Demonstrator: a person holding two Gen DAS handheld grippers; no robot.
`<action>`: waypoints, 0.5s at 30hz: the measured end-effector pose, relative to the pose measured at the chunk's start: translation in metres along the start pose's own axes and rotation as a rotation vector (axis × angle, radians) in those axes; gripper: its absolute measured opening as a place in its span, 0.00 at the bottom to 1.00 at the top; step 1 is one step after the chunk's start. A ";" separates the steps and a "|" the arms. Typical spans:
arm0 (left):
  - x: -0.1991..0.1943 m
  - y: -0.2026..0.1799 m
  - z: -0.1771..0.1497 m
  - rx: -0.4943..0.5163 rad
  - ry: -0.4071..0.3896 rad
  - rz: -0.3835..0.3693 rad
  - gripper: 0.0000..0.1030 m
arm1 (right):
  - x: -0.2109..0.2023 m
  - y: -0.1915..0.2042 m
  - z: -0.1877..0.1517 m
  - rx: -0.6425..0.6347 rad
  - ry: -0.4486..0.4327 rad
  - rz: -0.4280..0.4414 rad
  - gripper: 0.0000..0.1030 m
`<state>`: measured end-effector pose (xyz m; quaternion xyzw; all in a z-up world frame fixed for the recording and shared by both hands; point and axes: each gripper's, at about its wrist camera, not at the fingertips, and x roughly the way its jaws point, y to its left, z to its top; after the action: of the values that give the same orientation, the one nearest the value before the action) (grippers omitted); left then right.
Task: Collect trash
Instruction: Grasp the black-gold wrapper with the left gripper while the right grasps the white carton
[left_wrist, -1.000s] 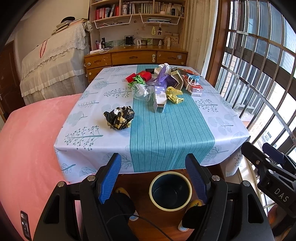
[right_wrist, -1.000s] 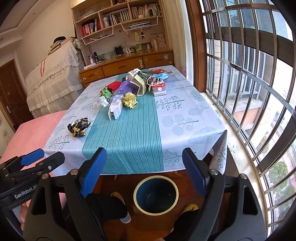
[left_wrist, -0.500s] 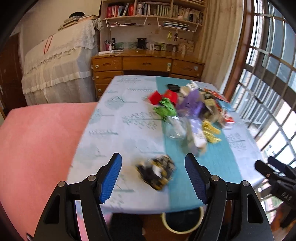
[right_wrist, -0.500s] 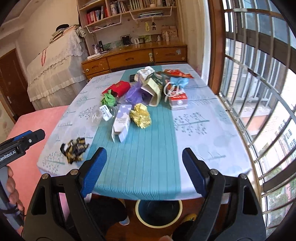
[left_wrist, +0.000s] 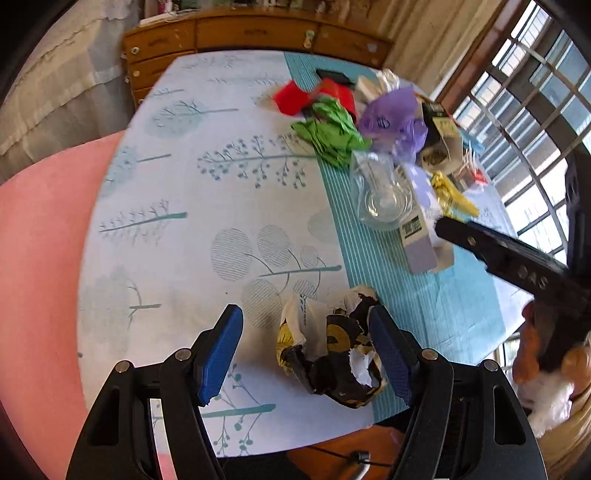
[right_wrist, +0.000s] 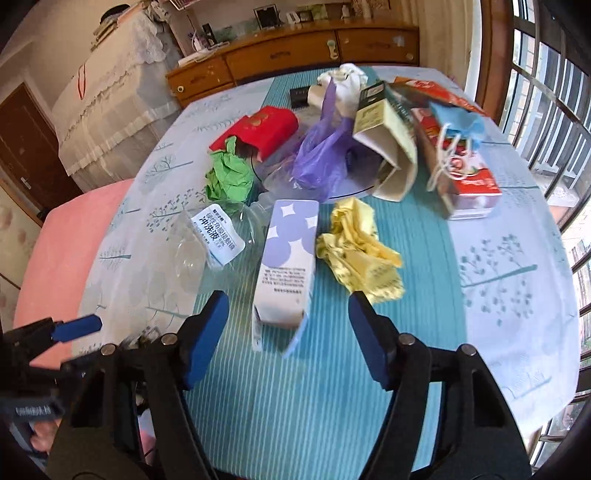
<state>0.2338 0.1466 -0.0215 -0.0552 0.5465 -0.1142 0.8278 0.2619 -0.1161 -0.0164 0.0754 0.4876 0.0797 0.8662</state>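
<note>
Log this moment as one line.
left gripper: open over black-yellow wrapper | right gripper: open, closing toward lilac carton

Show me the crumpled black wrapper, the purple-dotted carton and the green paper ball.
crumpled black wrapper (left_wrist: 332, 354), left wrist view, its middle.
purple-dotted carton (right_wrist: 286, 258), right wrist view, upper face.
green paper ball (right_wrist: 229, 177), right wrist view, centre.

A counter (right_wrist: 517, 295) wears a pale tree-printed cloth (left_wrist: 207, 192) with a teal striped band (right_wrist: 295, 387) down its middle. Behind it stands a wooden dresser (right_wrist: 295, 55) with drawers. Beside that, a white lace cover (right_wrist: 110, 99) drapes some furniture. A pink surface (left_wrist: 40, 240) borders the counter. Barred windows (right_wrist: 546, 85) line one side, and a brown door (right_wrist: 26, 147) shows in the right wrist view.
</note>
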 end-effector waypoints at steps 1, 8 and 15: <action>0.007 -0.006 -0.003 0.015 0.013 -0.009 0.70 | 0.010 0.001 0.003 0.004 0.014 0.002 0.59; 0.034 -0.019 -0.003 0.070 0.075 -0.087 0.70 | 0.050 0.005 0.004 0.001 0.037 -0.024 0.34; 0.045 -0.035 -0.004 0.102 0.098 -0.097 0.70 | 0.043 -0.005 -0.006 0.049 -0.003 0.018 0.32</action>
<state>0.2428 0.1014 -0.0557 -0.0337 0.5764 -0.1844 0.7954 0.2790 -0.1119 -0.0569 0.1008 0.4872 0.0753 0.8642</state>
